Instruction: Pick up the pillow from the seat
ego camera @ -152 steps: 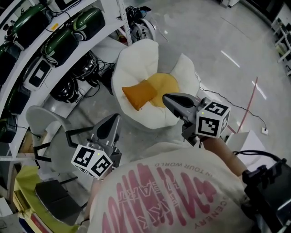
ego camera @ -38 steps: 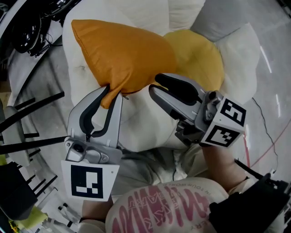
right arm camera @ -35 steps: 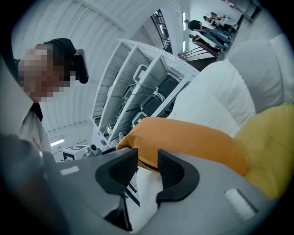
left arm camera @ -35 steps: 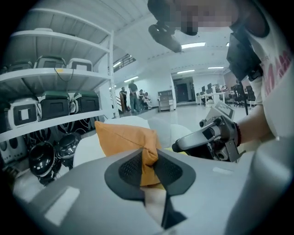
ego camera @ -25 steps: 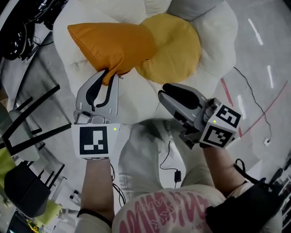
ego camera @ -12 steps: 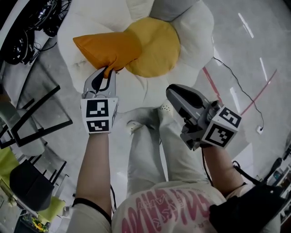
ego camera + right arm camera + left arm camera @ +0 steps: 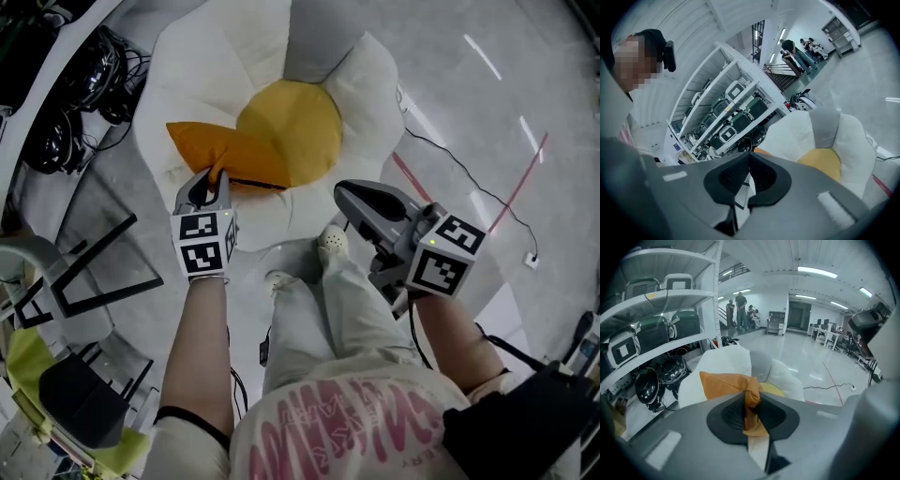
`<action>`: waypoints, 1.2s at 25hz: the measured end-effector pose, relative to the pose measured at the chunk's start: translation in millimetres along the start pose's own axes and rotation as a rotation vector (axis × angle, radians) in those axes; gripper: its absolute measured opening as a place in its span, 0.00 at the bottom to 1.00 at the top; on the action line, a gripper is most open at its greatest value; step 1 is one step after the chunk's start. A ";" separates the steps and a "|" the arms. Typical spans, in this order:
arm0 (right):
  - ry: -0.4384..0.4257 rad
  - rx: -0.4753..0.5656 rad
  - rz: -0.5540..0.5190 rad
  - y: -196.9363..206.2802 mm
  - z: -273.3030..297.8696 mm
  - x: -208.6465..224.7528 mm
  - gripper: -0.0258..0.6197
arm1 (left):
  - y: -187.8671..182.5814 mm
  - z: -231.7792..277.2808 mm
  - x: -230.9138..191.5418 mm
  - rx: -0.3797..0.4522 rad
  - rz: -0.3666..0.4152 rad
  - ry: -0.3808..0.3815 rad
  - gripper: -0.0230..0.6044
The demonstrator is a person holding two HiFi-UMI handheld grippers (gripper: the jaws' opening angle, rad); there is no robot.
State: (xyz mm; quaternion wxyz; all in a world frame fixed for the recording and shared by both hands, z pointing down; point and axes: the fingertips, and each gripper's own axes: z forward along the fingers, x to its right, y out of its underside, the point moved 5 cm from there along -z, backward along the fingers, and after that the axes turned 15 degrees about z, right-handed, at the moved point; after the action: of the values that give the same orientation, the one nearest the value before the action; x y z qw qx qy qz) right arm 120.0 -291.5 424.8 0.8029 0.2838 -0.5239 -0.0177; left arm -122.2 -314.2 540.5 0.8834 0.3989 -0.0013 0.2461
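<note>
One orange pillow — corner pinched in left hand-held gripper; one seat.

The head view looks steeply down from above the person, past their shirt and legs, onto a flower-shaped seat on the floor. The left gripper shows at that view's lower left and the right gripper at its lower right. The left gripper view sits just behind its own jaws, very near the orange pillow. It faces across the seat into a long hall, with shelves at the left. The right gripper view, tilted, faces the same seat and shelves from farther off. All three views share the seat.
</note>
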 end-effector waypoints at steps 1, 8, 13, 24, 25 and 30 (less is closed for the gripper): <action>-0.003 0.003 -0.007 -3.7 -1.6 -6.0 0.05 | -4.7 -6.4 0.6 0.005 0.003 0.004 0.14; -0.038 -0.019 -0.060 -12.2 2.0 -61.0 0.05 | -29.5 -71.1 3.2 0.068 0.032 0.022 0.14; -0.058 -0.067 -0.134 -13.4 5.0 -98.3 0.05 | -59.8 -130.5 3.3 0.152 0.026 0.006 0.14; -0.165 -0.091 -0.273 -30.9 19.9 -198.0 0.05 | -127.6 -276.0 -26.5 0.393 0.031 -0.071 0.15; -0.179 -0.097 -0.290 -31.2 19.5 -207.6 0.05 | -131.9 -289.0 -26.7 0.413 0.022 -0.079 0.15; -0.216 -0.148 -0.401 -34.4 21.8 -248.4 0.05 | -140.7 -343.3 -29.4 0.475 0.027 -0.152 0.15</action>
State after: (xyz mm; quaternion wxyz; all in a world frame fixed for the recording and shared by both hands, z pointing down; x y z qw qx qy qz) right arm -1.2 -248.9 208.3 0.7412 0.3190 -0.5373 -0.2453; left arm -153.3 -163.6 201.5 0.7589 0.6126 -0.0154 0.2205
